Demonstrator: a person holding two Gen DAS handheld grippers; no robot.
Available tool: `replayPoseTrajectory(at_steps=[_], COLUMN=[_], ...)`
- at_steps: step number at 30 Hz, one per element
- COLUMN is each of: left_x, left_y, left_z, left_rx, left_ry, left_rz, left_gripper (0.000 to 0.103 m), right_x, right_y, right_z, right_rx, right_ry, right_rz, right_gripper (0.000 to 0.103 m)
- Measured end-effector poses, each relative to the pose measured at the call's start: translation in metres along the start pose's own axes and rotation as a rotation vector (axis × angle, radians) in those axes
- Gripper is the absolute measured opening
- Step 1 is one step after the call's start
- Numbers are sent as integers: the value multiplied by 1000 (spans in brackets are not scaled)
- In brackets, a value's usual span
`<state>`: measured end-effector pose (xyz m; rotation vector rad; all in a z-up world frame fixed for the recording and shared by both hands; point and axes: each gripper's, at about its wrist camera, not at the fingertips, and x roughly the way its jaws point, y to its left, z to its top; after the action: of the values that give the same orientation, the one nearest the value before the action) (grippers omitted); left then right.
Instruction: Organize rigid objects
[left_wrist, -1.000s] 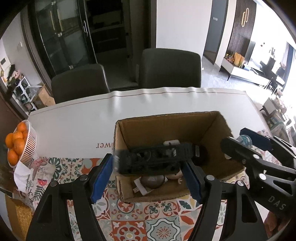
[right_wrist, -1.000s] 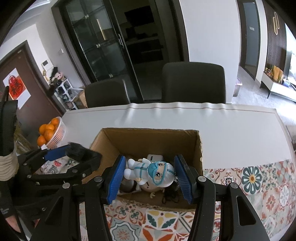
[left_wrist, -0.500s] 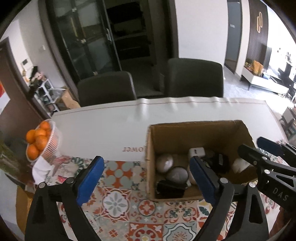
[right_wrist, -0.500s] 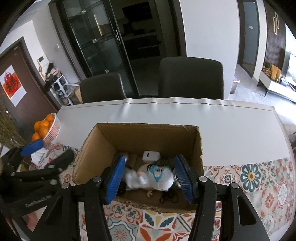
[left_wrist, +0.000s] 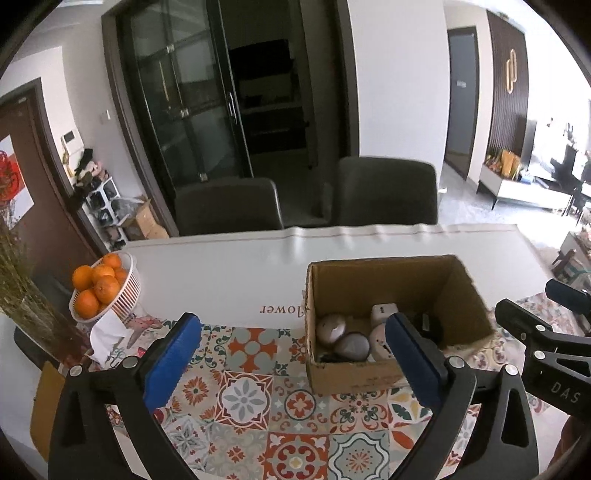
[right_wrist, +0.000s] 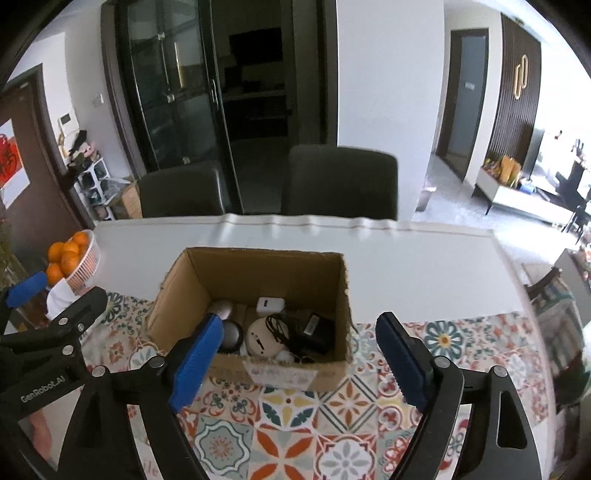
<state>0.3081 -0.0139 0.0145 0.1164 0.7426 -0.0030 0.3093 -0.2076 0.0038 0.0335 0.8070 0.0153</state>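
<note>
An open cardboard box stands on the patterned cloth. Inside lie a white charger, a black adapter with its cable, round grey items and a pale round item. My left gripper hangs above the cloth, near-left of the box, its jaws opening wide with nothing between the pads. My right gripper hovers in front of the box, its jaws also opening and holding nothing. Each gripper also shows in the other's view: the left gripper, the right gripper.
A white basket of oranges sits at the table's left edge beside a crumpled tissue. Two dark chairs stand behind the white table. The tiled-pattern cloth covers the near part. Dried stems rise at far left.
Both grippers let go over the box: the left dropped a black object, the right a white figurine. Both then drew back and up while their jaws spread.
</note>
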Motion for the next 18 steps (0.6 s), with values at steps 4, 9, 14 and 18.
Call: replayPoseTrajectory(at_steps=[4, 9, 14, 18], left_x=[-30, -63, -88, -103], left_y=[1, 1, 0, 1], left_z=[-9, -20, -32, -43], left_rx=[4, 15, 14, 10], left_ry=[-57, -113, -141, -166], left_rz=[-4, -6, -24, -12], left_gripper=[103, 103, 103, 103], right_x=[-32, -70, -95, -107], right_y=[0, 1, 3, 5], right_z=[-10, -21, -33, -46], right_rx=[2, -7, -5, -12], right_ry=[-46, -108, -140, -155], right_rz=[-17, -38, -36, -39], right_gripper=[90, 94, 94, 96])
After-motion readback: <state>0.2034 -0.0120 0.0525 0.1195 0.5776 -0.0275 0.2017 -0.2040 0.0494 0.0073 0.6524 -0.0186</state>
